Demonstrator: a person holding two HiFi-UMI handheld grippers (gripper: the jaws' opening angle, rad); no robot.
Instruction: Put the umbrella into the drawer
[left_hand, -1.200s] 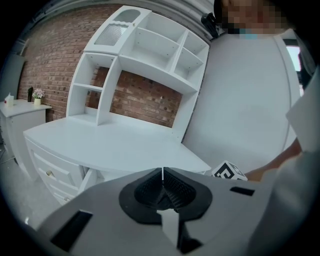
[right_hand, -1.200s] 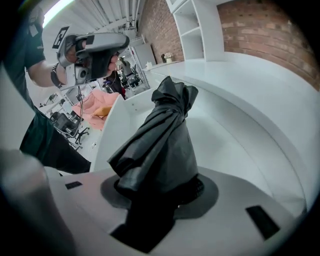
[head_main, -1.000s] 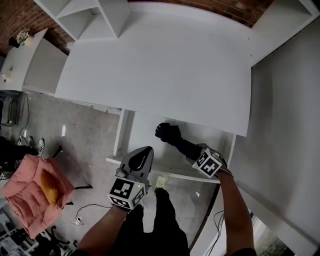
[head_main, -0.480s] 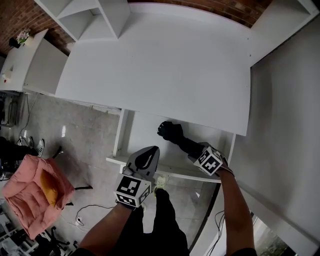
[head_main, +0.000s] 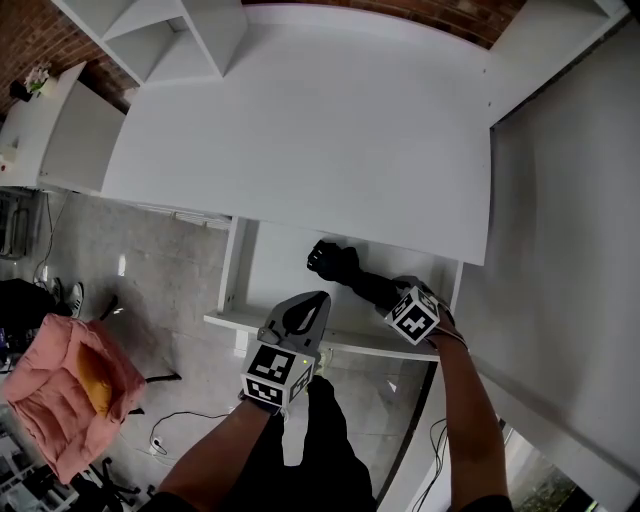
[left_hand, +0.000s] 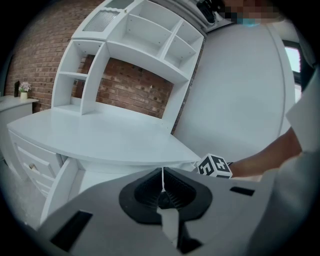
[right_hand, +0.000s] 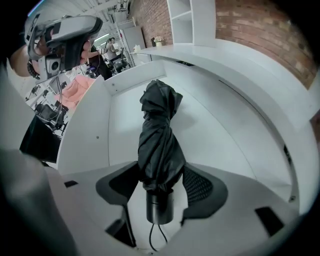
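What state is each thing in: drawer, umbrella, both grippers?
drawer: pulled open.
umbrella: folded, inside the drawer, handle end between the right jaws.
left gripper: shut, empty.
right gripper: jaws opening, umbrella between them.

You've no readable words or numbers; only square markers on the left cube (head_main: 272, 372), six o'clock, and right cube (head_main: 412, 317), four o'clock.

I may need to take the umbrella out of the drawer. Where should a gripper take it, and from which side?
Take the umbrella at its narrow handle end, from above at the drawer's open front: it lies lengthwise, handle nearest, and the right gripper's opening jaws straddle it.
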